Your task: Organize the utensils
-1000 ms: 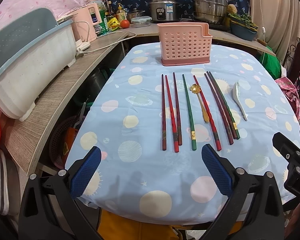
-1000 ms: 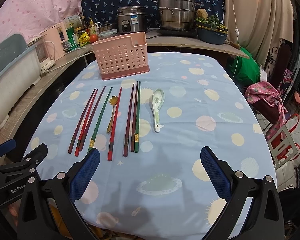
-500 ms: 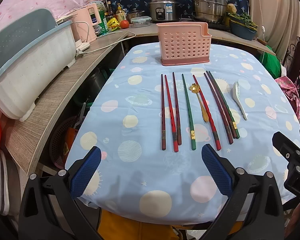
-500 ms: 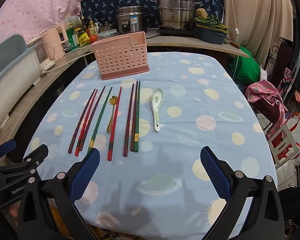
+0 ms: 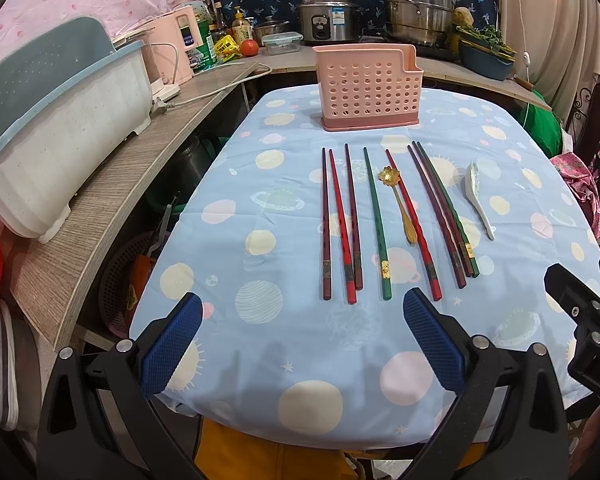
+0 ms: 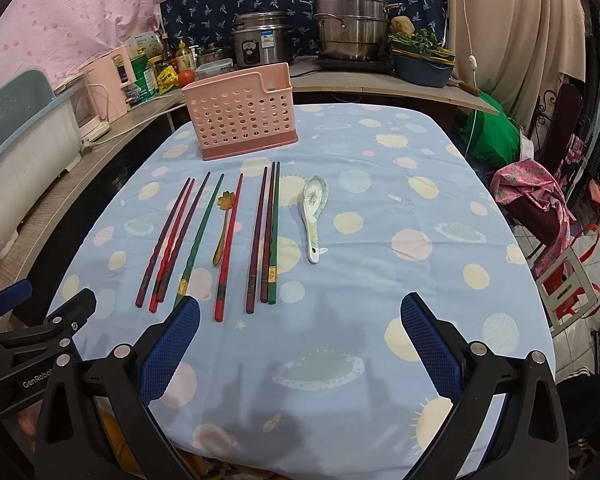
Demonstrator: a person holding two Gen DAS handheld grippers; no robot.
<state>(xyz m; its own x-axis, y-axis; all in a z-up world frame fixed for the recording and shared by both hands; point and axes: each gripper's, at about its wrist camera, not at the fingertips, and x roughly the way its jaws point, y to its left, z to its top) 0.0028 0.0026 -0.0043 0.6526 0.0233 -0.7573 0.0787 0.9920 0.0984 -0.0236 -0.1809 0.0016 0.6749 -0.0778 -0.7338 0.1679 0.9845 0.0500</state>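
Observation:
A pink perforated utensil holder stands at the table's far side. In front of it several red, maroon and green chopsticks lie in a row. A gold flower-headed spoon lies among them. A white ceramic soup spoon lies at the row's right end. My left gripper is open and empty above the table's near edge, short of the chopstick ends. My right gripper is open and empty, just right of it.
The table has a blue spotted cloth. A wooden counter runs along the left with a white-and-blue dish rack. Pots, a rice cooker and bottles stand behind the table. A chair with pink cloth is at the right.
Both views have crept slightly forward toward the utensils. Both grippers remain open and nothing on the table has moved.

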